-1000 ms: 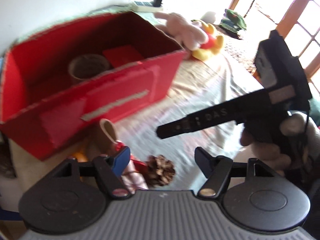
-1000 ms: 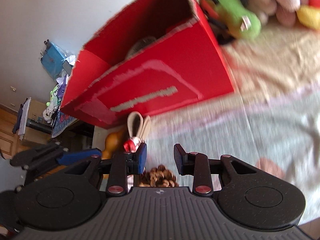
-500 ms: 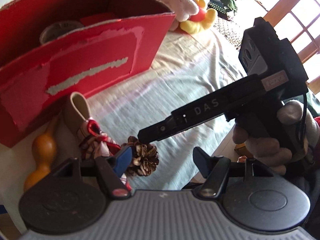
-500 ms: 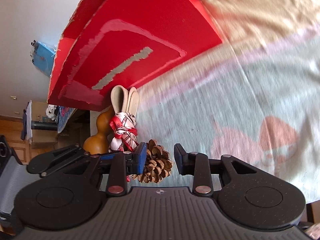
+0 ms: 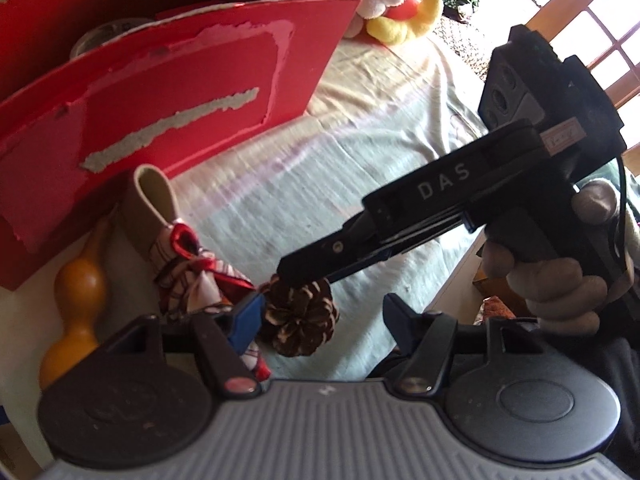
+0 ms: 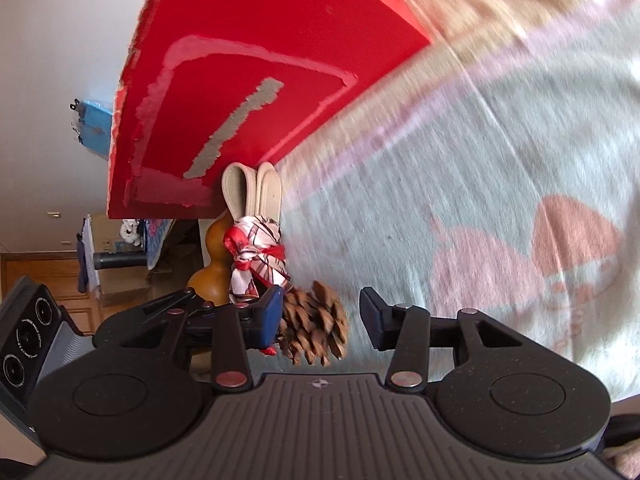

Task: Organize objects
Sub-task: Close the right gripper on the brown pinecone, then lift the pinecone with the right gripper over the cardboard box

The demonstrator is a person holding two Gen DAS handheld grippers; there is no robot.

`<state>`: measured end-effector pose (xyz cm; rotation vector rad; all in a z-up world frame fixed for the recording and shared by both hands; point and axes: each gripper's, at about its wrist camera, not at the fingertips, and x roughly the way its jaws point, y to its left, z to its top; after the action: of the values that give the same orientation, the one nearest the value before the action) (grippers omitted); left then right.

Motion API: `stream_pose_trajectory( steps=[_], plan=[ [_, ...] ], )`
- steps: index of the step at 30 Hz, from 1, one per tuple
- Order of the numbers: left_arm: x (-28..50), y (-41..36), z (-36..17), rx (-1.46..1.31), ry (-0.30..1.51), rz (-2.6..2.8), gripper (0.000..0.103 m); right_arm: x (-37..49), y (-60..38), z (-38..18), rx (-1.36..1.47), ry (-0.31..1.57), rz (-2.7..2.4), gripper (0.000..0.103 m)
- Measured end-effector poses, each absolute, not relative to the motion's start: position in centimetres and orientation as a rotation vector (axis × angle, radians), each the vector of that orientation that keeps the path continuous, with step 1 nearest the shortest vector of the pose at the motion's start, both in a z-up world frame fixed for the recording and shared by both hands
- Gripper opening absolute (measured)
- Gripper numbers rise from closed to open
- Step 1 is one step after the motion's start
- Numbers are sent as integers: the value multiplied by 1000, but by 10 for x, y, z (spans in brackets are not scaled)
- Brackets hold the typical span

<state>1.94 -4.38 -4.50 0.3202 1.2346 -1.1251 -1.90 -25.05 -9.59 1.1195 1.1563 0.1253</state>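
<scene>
A brown pine cone (image 5: 300,320) lies on the pale blanket (image 5: 360,160) in front of a big red cardboard box (image 5: 160,92). My left gripper (image 5: 320,322) is open, low over the cone, which sits by its left finger. My right gripper (image 6: 320,314) is open with the pine cone (image 6: 314,326) between its fingers, next to the left one. In the left wrist view its black fingers (image 5: 320,260) reach down onto the cone. A beige strap bundle tied with a red-and-white scarf (image 5: 188,264) and an orange gourd (image 5: 80,300) lie left of the cone.
Inside the box is a round tin (image 5: 108,36). Plush toys (image 5: 396,12) lie behind the box's right end. The bed edge (image 5: 452,280) drops off at the right. The scarf bundle (image 6: 258,252) and gourd (image 6: 212,276) crowd the cone's left side.
Both grippers have come down and closer to the pine cone. The right gripper's fingers now straddle it. The box has slid up and away in both views.
</scene>
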Motion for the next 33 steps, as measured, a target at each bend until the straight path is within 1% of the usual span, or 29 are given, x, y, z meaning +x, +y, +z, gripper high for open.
stream_pose_trajectory(
  steps=[1, 4, 6, 10, 15, 20, 22, 23, 25, 29, 33],
  plan=[
    [18, -46, -45, 325, 1231, -1133, 62, -20, -251, -96, 1127, 1159, 133, 45],
    [15, -54, -43, 356, 1206, -1145, 62, -23, -254, -92, 1104, 1146, 110, 38],
    [15, -60, -43, 368, 1188, -1154, 61, -27, -261, -89, 1102, 1119, 82, 36],
    [20, -73, -43, 356, 1162, -1148, 61, -35, -274, -88, 1124, 1060, 17, 36],
    [25, -79, -49, 355, 1184, -1132, 61, -42, -288, -85, 1140, 982, -69, 36],
    [25, -81, -50, 357, 1187, -1130, 61, -44, -294, -86, 1163, 950, -85, 39],
    [24, -83, -52, 358, 1193, -1130, 61, -42, -292, -86, 1158, 953, -71, 42],
    [24, -85, -53, 362, 1197, -1130, 61, -41, -291, -86, 1153, 956, -66, 46],
    [23, -89, -56, 377, 1200, -1130, 61, -39, -288, -85, 1139, 969, -64, 48],
    [22, -97, -64, 406, 1218, -1130, 53, -35, -284, -86, 1112, 1010, -58, 54],
    [26, -100, -65, 399, 1225, -1138, 50, -34, -282, -87, 1102, 1029, -49, 54]
  ],
)
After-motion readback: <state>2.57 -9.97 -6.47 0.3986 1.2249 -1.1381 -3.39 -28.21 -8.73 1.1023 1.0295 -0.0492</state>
